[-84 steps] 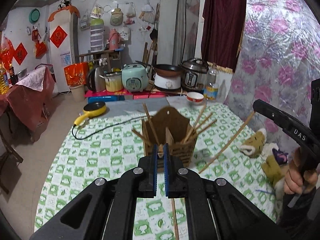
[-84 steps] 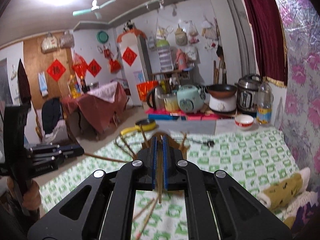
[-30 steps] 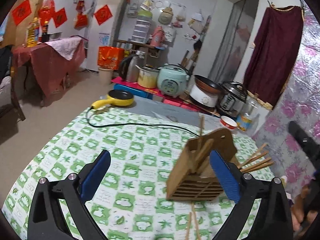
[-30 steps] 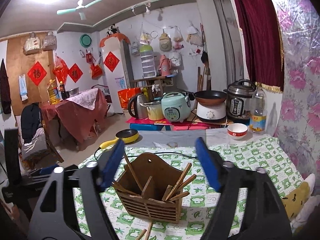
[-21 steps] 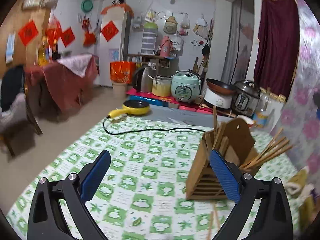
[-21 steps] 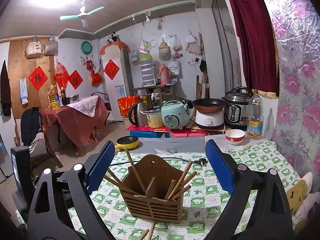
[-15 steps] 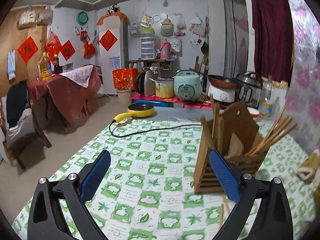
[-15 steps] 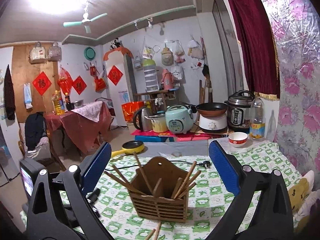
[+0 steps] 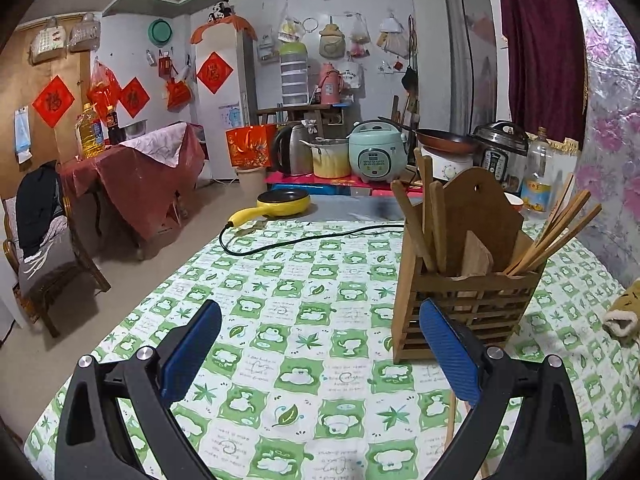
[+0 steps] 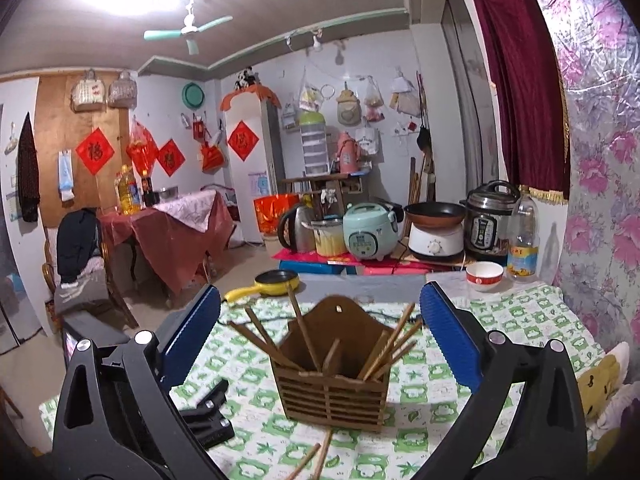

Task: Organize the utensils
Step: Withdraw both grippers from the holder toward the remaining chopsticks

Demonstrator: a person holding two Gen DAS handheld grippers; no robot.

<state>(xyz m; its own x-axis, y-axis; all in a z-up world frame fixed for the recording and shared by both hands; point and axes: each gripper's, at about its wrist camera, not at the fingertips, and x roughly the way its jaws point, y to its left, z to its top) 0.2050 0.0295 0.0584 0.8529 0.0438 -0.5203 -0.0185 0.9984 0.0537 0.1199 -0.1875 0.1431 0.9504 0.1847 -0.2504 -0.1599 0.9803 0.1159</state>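
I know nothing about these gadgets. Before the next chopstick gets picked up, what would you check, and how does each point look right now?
1. Left tool open and holding nothing: ok.
2. Right tool open and holding nothing: ok.
3. Wooden holder upright on the tablecloth: ok.
4. Loose chopsticks left on the cloth in front of the holder: ok, at least two visible, though partly cut off by the picture edge.
5. Room in the holder for more: ok, gaps show between the chopsticks already standing in it.
6. Black power cord clear of the pickup spot: ok, it lies behind the holder.
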